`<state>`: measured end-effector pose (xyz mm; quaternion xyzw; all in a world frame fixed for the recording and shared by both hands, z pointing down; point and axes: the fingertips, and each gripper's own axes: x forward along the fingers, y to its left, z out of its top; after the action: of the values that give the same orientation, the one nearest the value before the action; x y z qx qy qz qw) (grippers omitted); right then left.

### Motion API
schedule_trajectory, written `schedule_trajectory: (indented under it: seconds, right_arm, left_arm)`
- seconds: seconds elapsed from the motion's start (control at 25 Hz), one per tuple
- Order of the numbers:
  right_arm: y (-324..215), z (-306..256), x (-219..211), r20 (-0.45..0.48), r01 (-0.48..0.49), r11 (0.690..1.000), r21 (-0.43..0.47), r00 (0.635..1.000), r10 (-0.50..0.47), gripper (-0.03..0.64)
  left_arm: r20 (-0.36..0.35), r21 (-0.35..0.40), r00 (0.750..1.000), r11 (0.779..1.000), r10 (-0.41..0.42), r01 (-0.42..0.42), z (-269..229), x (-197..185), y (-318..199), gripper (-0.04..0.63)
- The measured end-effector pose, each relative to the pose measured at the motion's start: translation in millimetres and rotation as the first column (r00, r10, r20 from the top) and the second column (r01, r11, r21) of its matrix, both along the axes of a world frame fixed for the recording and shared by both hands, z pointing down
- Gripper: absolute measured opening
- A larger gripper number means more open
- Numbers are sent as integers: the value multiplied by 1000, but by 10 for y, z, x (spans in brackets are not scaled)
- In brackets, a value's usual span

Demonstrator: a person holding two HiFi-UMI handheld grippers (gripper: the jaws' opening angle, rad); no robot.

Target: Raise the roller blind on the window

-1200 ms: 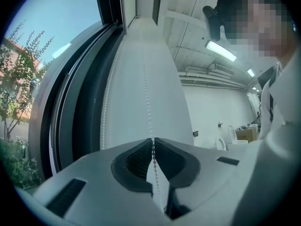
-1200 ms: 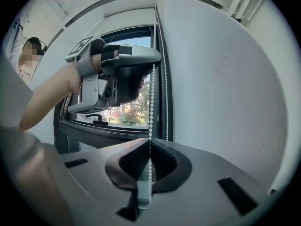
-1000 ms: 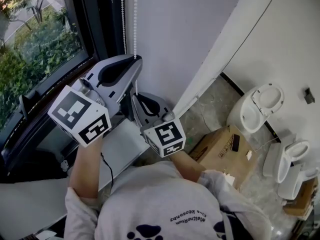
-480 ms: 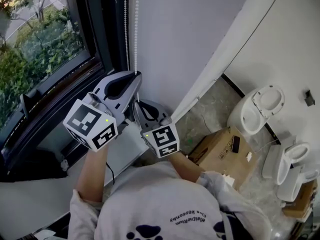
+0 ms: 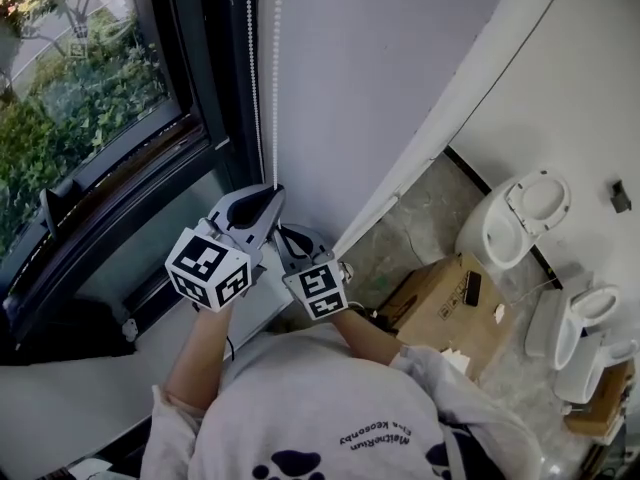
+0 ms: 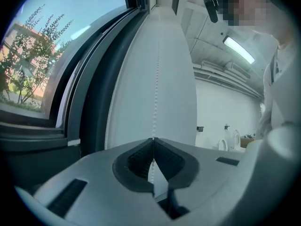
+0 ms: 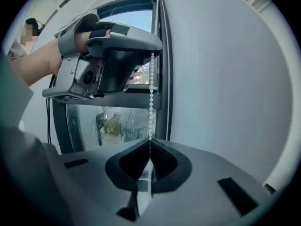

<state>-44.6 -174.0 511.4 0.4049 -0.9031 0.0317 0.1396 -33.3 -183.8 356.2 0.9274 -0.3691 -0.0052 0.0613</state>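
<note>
At the window (image 5: 80,98), two hand-held grippers, left (image 6: 153,140) and right (image 7: 150,141), clamp seemingly one bead chain (image 7: 151,98).

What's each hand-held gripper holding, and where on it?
Both clamp the same bead chain strand: left hand-held gripper higher up, right hand-held gripper just below.

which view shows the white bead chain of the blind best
Right gripper view: the white bead chain shows separate beads against the window, strung between left tongs and right tongs. Head view shows two thin strands; left gripper view a faint line.
</note>
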Motion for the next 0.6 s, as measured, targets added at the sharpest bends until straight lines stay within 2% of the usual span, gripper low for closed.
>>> schedule_trajectory:
  seconds: [0.32, 0.6]
  right_arm:
    - [44, 428, -5, -29, 8, 996, -91, 1000, -10, 10]
    - [71, 652, 0, -67, 15, 993, -118, 998, -23, 11]
  left_arm:
    - [6, -60, 1000, 998, -27, 28, 434, -28, 16, 12]
    - [3, -96, 999, 995, -39, 39, 662, -23, 31, 12]
